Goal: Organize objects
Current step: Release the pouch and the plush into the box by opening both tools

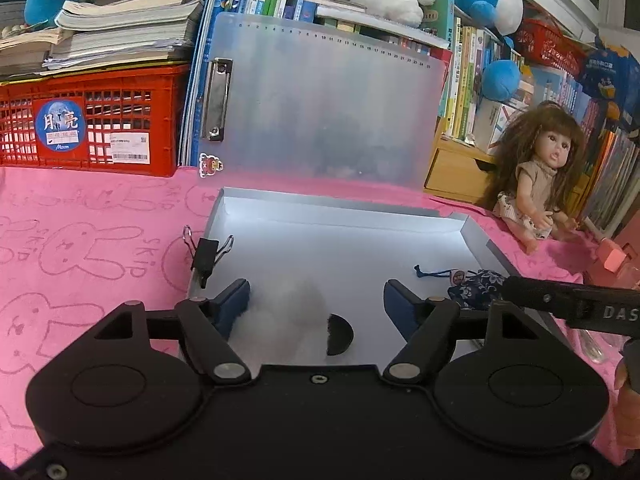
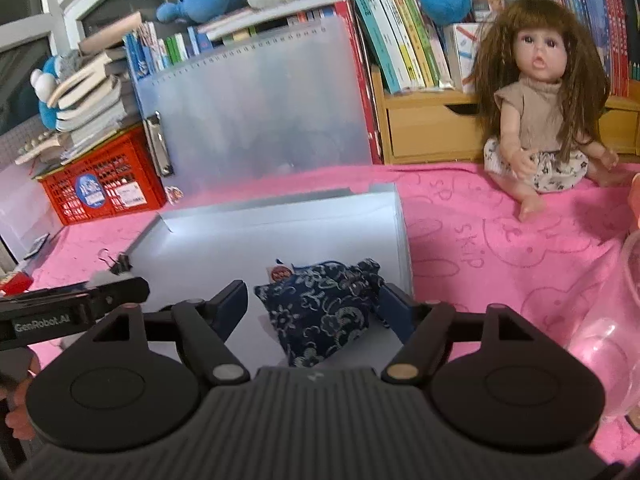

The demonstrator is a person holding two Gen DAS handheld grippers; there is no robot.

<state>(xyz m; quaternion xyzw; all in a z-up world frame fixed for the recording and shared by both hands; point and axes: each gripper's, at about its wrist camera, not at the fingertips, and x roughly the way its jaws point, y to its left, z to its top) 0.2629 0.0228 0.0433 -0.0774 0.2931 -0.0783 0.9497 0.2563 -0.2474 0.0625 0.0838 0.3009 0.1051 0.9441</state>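
Grey tray (image 1: 476, 236) on pink cloth (image 1: 80, 240): holds white fluffy tuft (image 1: 280, 316) between the wide-apart fingers of left gripper (image 1: 316, 300), ungripped. Blue floral pouch (image 2: 324, 308) lies in tray between spread fingers of right gripper (image 2: 312, 304), touching one. Binder clip (image 1: 206, 256) on tray's rim.

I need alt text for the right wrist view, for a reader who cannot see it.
The open right gripper straddles a dark blue floral pouch lying in an open grey file box on pink cloth. A long-haired doll sits to the right, before bookshelves.
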